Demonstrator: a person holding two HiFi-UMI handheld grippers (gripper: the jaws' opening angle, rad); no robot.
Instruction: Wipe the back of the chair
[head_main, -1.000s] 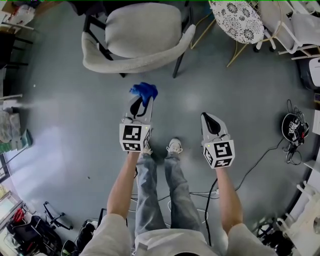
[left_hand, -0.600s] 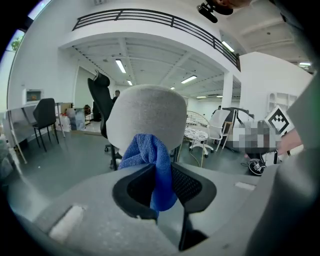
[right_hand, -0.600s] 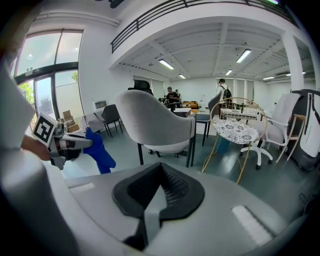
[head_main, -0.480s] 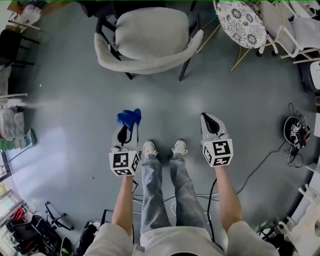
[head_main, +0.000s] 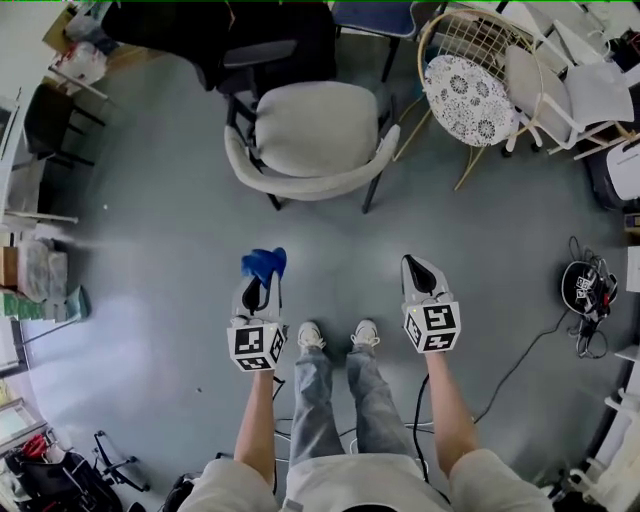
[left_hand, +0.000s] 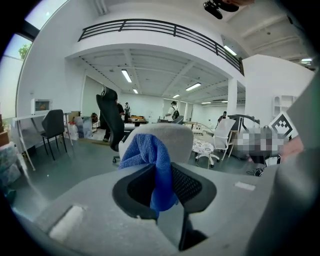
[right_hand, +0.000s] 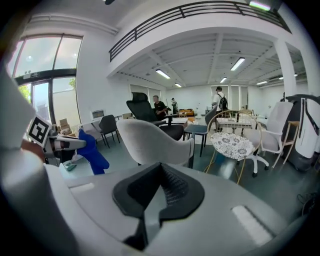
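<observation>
A pale grey upholstered chair (head_main: 315, 140) with a curved back stands on the floor ahead of me, its back (head_main: 310, 184) turned toward me. It also shows in the left gripper view as the chair (left_hand: 175, 140) behind the cloth, and in the right gripper view as the chair (right_hand: 150, 142). My left gripper (head_main: 262, 285) is shut on a blue cloth (head_main: 264, 264), which bunches up out of the jaws (left_hand: 150, 165). My right gripper (head_main: 420, 268) is shut with nothing in it. Both grippers hang well short of the chair.
A wire chair with a patterned white seat (head_main: 467, 85) stands to the right of the grey chair, white chairs (head_main: 575, 85) beyond it. A black office chair (head_main: 250, 45) is behind. Cables and a black headset (head_main: 583, 280) lie on the floor at right. Clutter lines the left edge (head_main: 40, 280).
I have stepped back: the chair has shifted down the view and sits farther from both grippers. The left gripper with the cloth has pulled back toward my body.
</observation>
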